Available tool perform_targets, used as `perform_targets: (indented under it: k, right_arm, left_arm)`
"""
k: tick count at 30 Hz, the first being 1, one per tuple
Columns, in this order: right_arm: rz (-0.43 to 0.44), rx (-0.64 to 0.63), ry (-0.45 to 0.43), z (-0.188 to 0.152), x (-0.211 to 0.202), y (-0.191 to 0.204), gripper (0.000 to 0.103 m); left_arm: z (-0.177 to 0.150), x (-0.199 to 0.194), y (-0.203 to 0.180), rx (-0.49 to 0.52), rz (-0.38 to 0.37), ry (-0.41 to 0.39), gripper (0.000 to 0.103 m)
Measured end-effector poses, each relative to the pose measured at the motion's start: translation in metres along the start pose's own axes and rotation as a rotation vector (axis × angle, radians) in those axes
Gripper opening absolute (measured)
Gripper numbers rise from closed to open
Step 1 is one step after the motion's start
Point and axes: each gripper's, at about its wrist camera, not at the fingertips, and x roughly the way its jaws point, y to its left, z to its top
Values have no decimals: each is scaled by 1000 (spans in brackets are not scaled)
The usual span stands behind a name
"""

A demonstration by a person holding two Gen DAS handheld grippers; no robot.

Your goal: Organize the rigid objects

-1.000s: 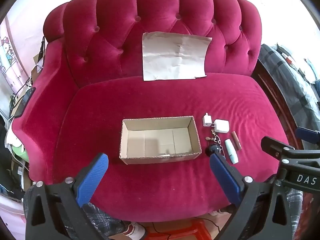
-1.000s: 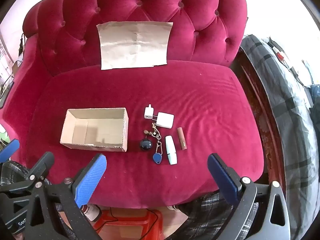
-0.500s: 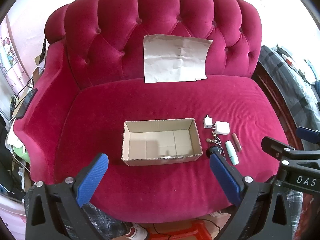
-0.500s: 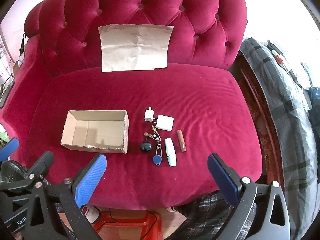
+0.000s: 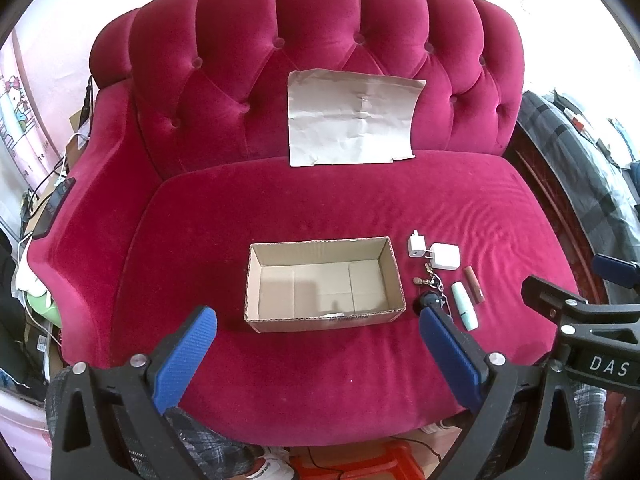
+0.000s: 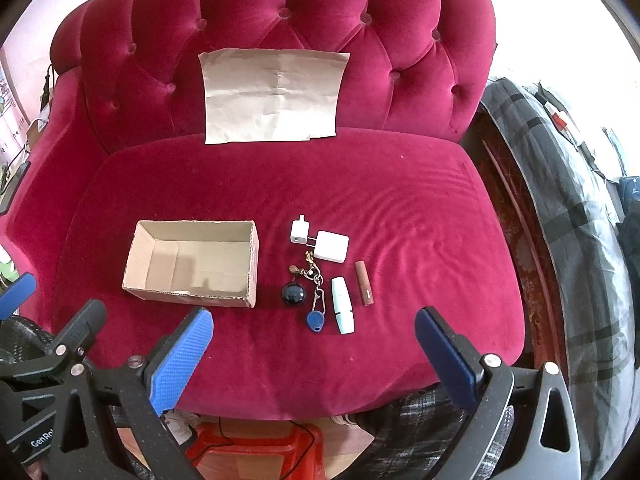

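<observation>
We are holding both grippers above the front edge of a tufted crimson velvet sofa, jaws spread wide and gripping nothing. Our left gripper is facing an open rectangular cardboard box sitting between its blue pads, a little beyond them. Our right gripper is framing the small objects lying just right of that box: two white plug adapters touching each other, a metal keyring with a black round fob and a blue tag, a pale mint tube and a brown lipstick tube. All are lying ahead of the fingertips, apart from both pads. A creased beige paper sheet is leaning against the backrest.
</observation>
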Motion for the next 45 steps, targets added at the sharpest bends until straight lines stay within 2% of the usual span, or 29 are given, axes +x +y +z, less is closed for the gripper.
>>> perform_targets:
  k: [15,45]
  right_arm:
    - [-12,-1,-10,2,2,-2,103]
    - [-19,18,-29,6,22,-15,103]
  left_arm:
    - [2,0,-7,21,-4,-7,103]
    - [4,37,-3,34,-54,8,103]
